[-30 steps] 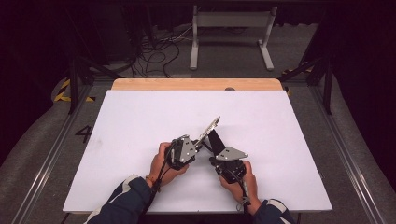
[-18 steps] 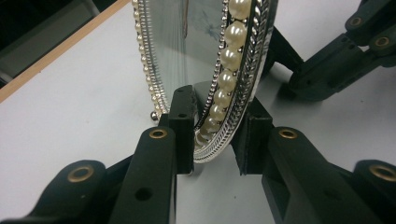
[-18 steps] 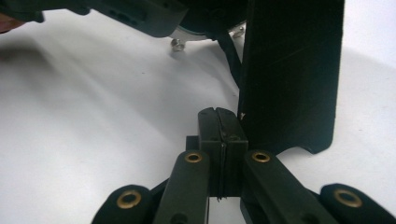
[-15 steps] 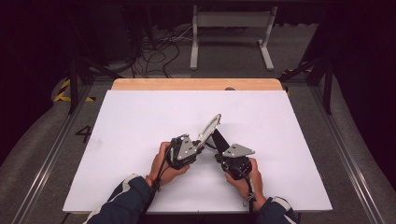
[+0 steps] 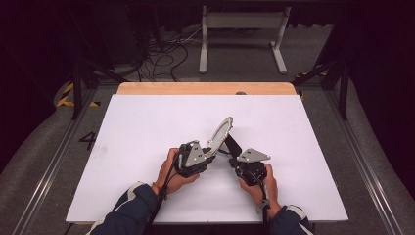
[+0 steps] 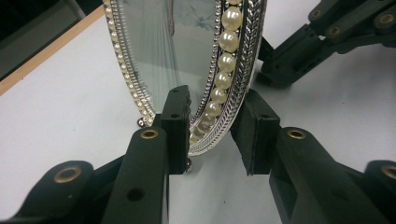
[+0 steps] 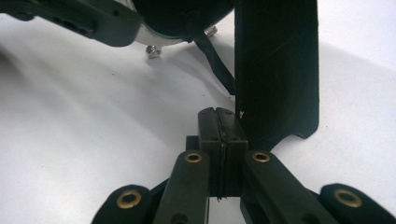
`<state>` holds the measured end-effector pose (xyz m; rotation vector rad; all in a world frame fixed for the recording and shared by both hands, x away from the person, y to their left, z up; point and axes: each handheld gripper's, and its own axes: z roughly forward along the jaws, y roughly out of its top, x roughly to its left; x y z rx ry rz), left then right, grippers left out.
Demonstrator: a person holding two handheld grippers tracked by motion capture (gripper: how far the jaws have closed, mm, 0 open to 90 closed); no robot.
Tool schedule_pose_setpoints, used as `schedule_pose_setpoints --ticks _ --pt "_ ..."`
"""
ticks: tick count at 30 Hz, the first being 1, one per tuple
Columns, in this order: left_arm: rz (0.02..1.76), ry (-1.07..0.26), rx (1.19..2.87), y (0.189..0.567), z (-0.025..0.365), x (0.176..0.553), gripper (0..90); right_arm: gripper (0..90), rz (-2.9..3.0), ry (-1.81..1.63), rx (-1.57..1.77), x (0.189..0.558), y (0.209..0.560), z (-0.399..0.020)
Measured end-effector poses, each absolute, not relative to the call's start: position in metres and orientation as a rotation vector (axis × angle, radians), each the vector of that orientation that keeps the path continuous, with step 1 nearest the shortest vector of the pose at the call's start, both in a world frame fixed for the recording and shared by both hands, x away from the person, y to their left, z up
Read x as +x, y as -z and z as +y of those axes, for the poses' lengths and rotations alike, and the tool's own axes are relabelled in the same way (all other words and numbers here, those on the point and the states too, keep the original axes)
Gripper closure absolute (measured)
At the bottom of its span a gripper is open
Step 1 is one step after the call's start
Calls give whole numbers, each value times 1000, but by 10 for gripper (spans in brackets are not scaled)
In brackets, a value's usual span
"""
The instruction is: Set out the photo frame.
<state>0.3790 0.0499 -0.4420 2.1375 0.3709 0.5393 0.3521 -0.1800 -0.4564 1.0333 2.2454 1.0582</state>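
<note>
White table (image 5: 147, 127), pearl-rimmed mirror (image 6: 187, 56) between spreading left gripper (image 6: 212, 135) jaws, right gripper (image 7: 223, 128) pressed together by black stand (image 7: 275, 65)

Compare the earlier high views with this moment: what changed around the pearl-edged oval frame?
The left tongs have just been opening: the oval frame sits between the jaws, one pad at its rim, the other apart. The frame stands slightly more upright. The right tongs stay shut beside the black back stand, and both hands keep their places on the white table.
</note>
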Motion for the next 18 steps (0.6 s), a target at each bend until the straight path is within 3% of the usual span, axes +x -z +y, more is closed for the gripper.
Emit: schedule_pose_setpoints --ticks 18 --pt "346 -526 2155 442 48 379 684 900 2228 -1063 1055 360 457 -188"
